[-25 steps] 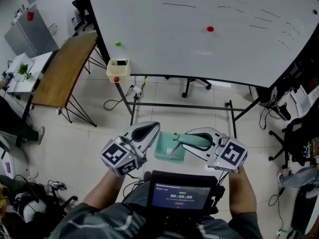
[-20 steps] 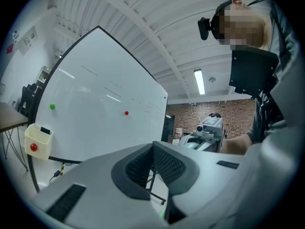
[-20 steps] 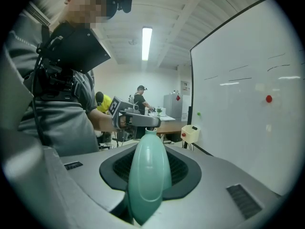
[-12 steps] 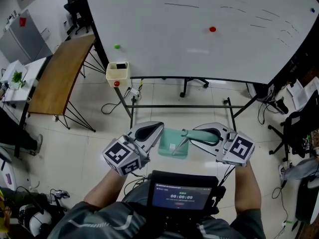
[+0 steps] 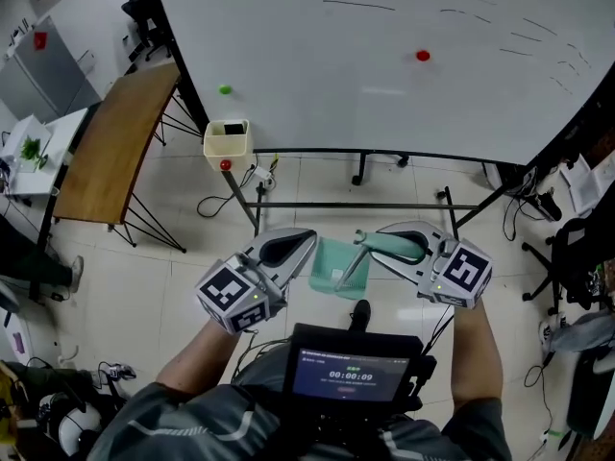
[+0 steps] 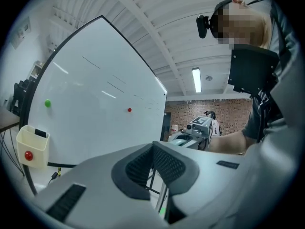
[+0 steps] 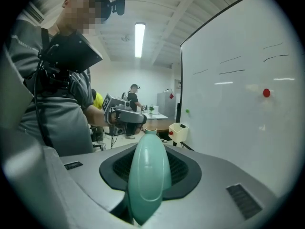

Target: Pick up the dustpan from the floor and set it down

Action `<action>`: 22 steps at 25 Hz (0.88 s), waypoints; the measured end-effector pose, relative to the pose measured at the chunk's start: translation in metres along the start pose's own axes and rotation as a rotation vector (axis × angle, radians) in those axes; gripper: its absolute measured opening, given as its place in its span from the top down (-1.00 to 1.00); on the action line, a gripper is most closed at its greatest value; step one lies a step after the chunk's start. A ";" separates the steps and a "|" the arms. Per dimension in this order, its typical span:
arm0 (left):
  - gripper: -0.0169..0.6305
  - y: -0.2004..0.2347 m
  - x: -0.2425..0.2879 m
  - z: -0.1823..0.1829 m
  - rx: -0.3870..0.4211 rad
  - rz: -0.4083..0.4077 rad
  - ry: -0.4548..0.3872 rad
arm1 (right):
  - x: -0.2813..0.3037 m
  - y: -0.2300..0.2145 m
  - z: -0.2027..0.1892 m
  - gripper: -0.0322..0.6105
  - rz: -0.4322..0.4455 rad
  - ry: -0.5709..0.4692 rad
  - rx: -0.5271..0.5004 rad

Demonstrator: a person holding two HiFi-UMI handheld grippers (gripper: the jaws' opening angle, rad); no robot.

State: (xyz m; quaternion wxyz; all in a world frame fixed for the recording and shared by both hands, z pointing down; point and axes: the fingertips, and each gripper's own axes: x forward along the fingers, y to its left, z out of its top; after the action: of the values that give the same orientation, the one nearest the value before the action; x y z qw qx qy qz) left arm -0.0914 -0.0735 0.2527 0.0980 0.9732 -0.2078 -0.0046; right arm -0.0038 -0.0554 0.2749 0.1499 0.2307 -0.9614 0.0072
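In the head view the dustpan (image 5: pixel 338 267) hangs above the floor (image 5: pixel 144 286), between the two tools, its handle (image 5: pixel 389 246) clamped in the right tool (image 5: pixel 384 245) and its pan reaching out toward the left tool (image 5: pixel 291 248), which is close beside it. The pan's weight sits well ahead of the grip, so it could pivot downward in the jaws. A shoe (image 5: pixel 360 312) is under the pan, and the whiteboard's lower bar (image 5: pixel 356 205) is just ahead, so a careless lowering could land on the foot or knock the stand. In the left gripper view the left tool's pads meet with nothing between them. It gives no support, and a drift sideways could bump the pan. In the right gripper view the smooth, rounded, tapering handle lies lengthwise between the closed pads, which grip only its sides. That shape looks likely to slide or roll if the grip eases early, and a release from this height would let the dustpan drop and tip over.
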 end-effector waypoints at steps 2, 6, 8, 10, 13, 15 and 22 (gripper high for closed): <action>0.85 0.012 0.012 0.002 0.004 0.031 -0.009 | 0.004 -0.015 0.000 0.49 0.011 -0.001 -0.002; 0.85 0.028 0.043 0.006 0.010 0.091 -0.017 | 0.004 -0.044 0.000 0.49 0.075 0.012 -0.010; 0.85 0.038 0.061 0.010 0.018 0.130 -0.023 | 0.002 -0.062 -0.002 0.49 0.106 0.008 -0.025; 0.85 0.048 0.078 0.008 0.001 0.176 -0.020 | -0.001 -0.080 -0.007 0.49 0.141 0.008 -0.040; 0.85 0.058 0.104 0.011 -0.014 0.236 -0.031 | -0.005 -0.106 -0.006 0.49 0.183 -0.014 -0.064; 0.85 0.064 0.119 0.014 0.012 0.257 -0.036 | -0.007 -0.123 -0.006 0.49 0.204 -0.019 -0.075; 0.85 0.087 0.154 0.017 0.001 0.246 -0.041 | -0.005 -0.166 -0.019 0.49 0.227 -0.010 -0.079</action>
State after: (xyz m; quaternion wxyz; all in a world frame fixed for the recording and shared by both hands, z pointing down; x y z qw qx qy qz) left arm 0.0135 -0.2173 0.2574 0.0931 0.9402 -0.3274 -0.0124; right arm 0.0802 -0.1995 0.2824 0.1524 0.1144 -0.9816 -0.0148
